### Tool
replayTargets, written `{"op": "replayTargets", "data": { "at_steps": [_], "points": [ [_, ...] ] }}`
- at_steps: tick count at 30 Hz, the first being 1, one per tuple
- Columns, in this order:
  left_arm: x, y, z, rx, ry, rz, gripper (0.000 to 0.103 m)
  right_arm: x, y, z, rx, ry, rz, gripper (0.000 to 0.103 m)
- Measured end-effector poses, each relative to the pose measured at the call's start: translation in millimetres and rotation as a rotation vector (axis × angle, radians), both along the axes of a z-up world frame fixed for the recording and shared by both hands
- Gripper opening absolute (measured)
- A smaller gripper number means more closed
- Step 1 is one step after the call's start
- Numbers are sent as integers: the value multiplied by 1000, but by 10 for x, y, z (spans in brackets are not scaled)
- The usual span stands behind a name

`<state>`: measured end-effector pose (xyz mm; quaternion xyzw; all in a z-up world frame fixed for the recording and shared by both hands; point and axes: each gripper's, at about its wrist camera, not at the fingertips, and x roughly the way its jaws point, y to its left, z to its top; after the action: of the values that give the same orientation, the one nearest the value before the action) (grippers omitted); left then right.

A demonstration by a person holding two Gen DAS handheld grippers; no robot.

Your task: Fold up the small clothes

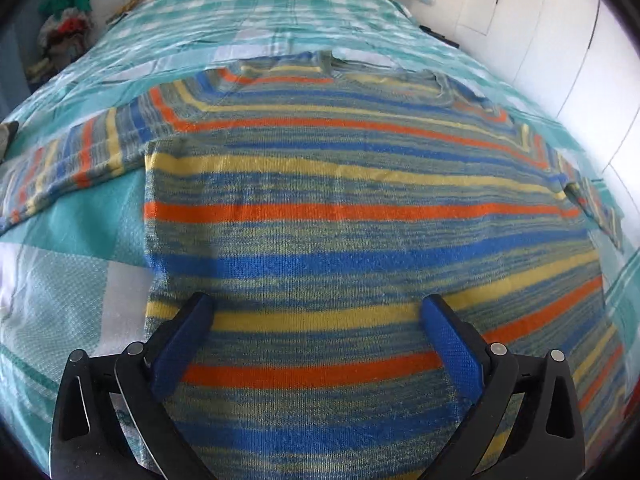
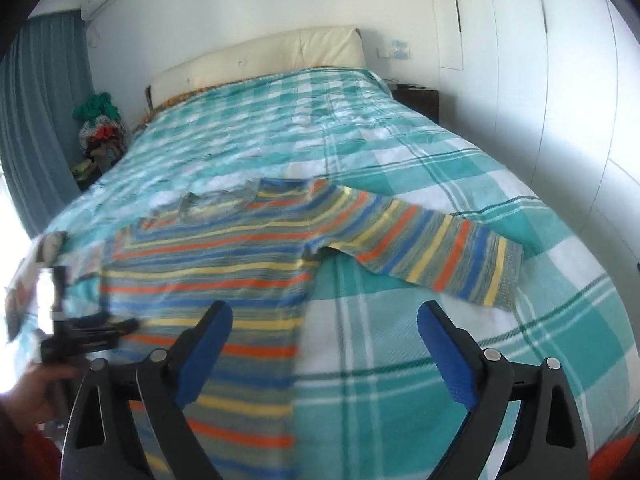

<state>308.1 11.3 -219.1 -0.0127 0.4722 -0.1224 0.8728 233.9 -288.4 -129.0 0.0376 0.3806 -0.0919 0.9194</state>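
Both grippers, left (image 1: 316, 312) and right (image 2: 324, 322), hang spread and empty over the sweater (image 1: 340, 200), laid flat mid-frame on the bed (image 2: 440, 184), likely ready for folding.

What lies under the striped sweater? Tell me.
The striped sweater lies flat on a teal-and-white checked bedspread, which shows all around it. Whatever sits beneath the sweater's body is covered; nothing bulges through.

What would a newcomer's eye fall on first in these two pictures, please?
The striped sweater lies flat on the teal checked bedspread, with one sleeve stretched out sideways. The open left gripper hangs over its lower half; the open right gripper hangs at its side edge.
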Motion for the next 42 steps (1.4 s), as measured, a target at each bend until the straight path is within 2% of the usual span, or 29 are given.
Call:
{"op": "replayTargets", "data": {
  "at_steps": [2, 6, 9, 11, 15, 22, 29, 35, 37, 38, 40, 42],
  "points": [
    [3, -4, 3, 5, 1, 0, 103, 114, -115, -219, -8, 53, -17, 93],
    [-15, -4, 16, 5, 2, 0, 103, 149, -411, -582, 82, 153, -107, 93],
    [-6, -5, 10, 6, 1, -1, 103, 122, -491, -689, 99, 153, -142, 93],
    [-5, -7, 12, 5, 1, -1, 103, 149, -446, -689, 59, 173, -137, 93],
    [1, -11, 9, 5, 2, -1, 103, 133, -436, -721, 47, 177, -128, 95],
    [1, -11, 11, 5, 2, -1, 103, 268, -352, -773, -12, 224, -119, 103],
    [3, -12, 11, 6, 2, -1, 103, 208, -368, -683, 17, 186, -145, 102],
    [2, -9, 12, 6, 2, -1, 103, -218, -406, -265, 72, 77, -183, 102],
    [8, -11, 7, 6, 2, -1, 103, -312, -468, -117, 107, 34, -212, 102],
    [-8, -5, 19, 6, 2, -1, 103, -378, -544, -32, 158, 2, -240, 102],
    [5, -10, 8, 6, 2, -1, 103, -483, -728, 55, 286, -51, -290, 102],
    [-5, -5, 17, 6, 2, -1, 103, -614, -1041, 67, 464, -101, -366, 102]
  ]
}}
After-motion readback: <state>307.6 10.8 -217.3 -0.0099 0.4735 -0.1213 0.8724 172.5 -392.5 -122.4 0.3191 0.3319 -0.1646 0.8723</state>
